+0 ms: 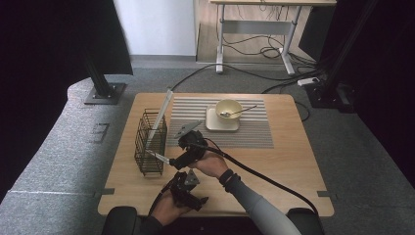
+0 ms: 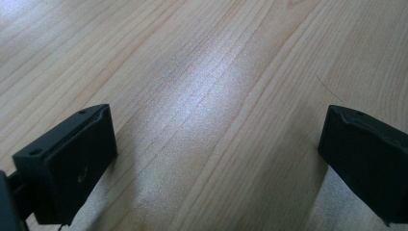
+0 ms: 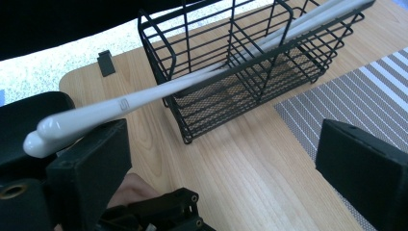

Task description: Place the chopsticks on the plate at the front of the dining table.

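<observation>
Pair of long white plastic chopsticks (image 3: 159,91) lies slanted across the black wire basket (image 3: 231,72) w/ compartments: far ends run over the basket's top rim, near ends rest on top of the right gripper's (image 3: 221,163) left-hand jaw in the right gripper view. In the high view the chopsticks (image 1: 157,156) stick out of the basket (image 1: 150,142) toward the right gripper (image 1: 172,164). Another long white stick (image 1: 161,113) leans upright in the basket's far compartment, tip rising past the rim.

Right gripper: jaws wide apart, nothing between the pads; chopsticks sit on the one jaw, not clamped. It's just right of the basket, held by the person's right hand (image 1: 211,164), grey sleeve behind, black cable (image 1: 264,177) trailing to the table's near edge.

Left gripper (image 2: 216,149): jaws apart too, nothing between them, pointed at bare light wooden tabletop (image 2: 202,72). In the high view it sits in the left hand (image 1: 169,208) at the near edge, just below the right hand.

Basket stands on the table's left part, next to a grey striped placemat (image 1: 244,134). On the mat, well apart from the basket: pale yellow bowl (image 1: 229,108) on a cream square plate (image 1: 215,125), metal spoon (image 1: 240,111) resting in the bowl w/ handle over the rim to the right.
</observation>
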Available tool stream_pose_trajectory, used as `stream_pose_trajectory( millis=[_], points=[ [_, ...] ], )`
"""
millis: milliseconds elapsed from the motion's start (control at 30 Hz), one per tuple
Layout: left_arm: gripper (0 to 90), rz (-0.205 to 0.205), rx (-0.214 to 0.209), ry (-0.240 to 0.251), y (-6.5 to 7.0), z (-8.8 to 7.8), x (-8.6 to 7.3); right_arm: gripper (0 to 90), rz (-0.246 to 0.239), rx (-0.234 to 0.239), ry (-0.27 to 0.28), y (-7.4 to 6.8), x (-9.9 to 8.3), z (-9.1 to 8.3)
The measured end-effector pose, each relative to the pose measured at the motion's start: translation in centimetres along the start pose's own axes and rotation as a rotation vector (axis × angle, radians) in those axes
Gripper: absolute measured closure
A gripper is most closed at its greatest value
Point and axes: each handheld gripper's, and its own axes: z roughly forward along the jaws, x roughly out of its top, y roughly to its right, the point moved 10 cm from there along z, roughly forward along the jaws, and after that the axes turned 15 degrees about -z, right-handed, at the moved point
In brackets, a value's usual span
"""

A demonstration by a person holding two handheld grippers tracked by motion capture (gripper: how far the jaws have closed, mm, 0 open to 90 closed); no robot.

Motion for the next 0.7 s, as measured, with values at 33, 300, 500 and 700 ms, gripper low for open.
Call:
stream_pose_trajectory(
  millis=[33,300,500,700],
  points=[
    [0.0,0.000,0.000,0.000,0.0,0.0,0.0,7.9,-0.012,-0.003,-0.003,-0.2,0.1,0.2],
    [0.0,0.000,0.000,0.000,0.0,0.0,0.0,13.2,-0.055,0.026,-0.011,-1.2,0.3,0.7],
    [0.0,-0.001,-0.001,0.000,0.0,0.0,0.0,25.8,-0.117,0.022,-0.022,-2.0,0.8,0.9],
    [0.0,-0.001,-0.001,0.001,0.0,0.0,0.0,46.0,-0.214,-0.021,-0.005,-2.5,1.6,0.7]
  ],
)
